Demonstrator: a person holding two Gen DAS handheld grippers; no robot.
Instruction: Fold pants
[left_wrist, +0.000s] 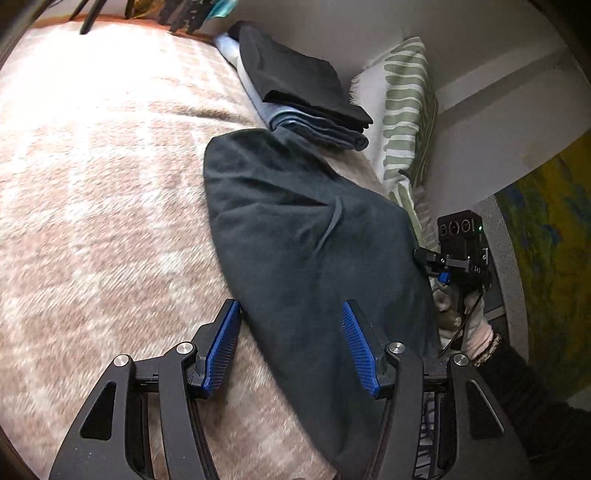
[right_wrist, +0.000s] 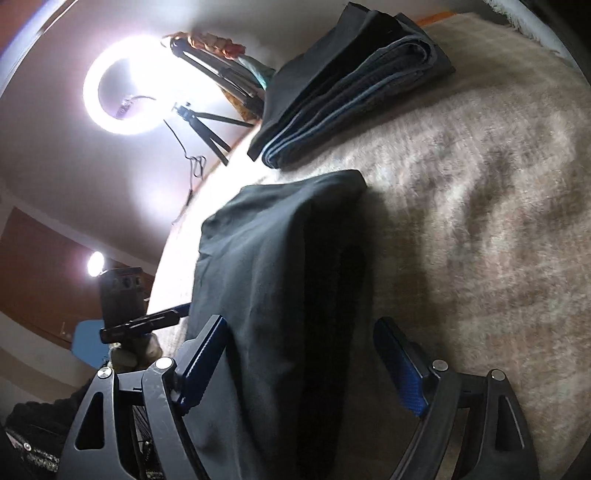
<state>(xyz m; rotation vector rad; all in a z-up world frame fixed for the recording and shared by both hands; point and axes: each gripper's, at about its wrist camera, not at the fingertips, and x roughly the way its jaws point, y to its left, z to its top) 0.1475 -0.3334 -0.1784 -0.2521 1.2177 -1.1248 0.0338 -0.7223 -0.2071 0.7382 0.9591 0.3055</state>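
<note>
Dark grey-green pants (left_wrist: 310, 240) lie folded lengthwise on a pink-and-cream blanket (left_wrist: 92, 166); they also show in the right wrist view (right_wrist: 273, 280). My left gripper (left_wrist: 290, 347) is open, its blue pads straddling the near end of the pants. My right gripper (right_wrist: 303, 365) is open too, its fingers on either side of the pants' edge; it also shows in the left wrist view (left_wrist: 432, 266) at the pants' right side. Neither gripper holds the cloth.
A stack of folded clothes (left_wrist: 306, 96), black on top of blue-grey, lies beyond the pants, also in the right wrist view (right_wrist: 351, 85). A green-striped pillow (left_wrist: 406, 110) leans on the wall. A ring light (right_wrist: 122, 88) on a tripod stands past the bed edge.
</note>
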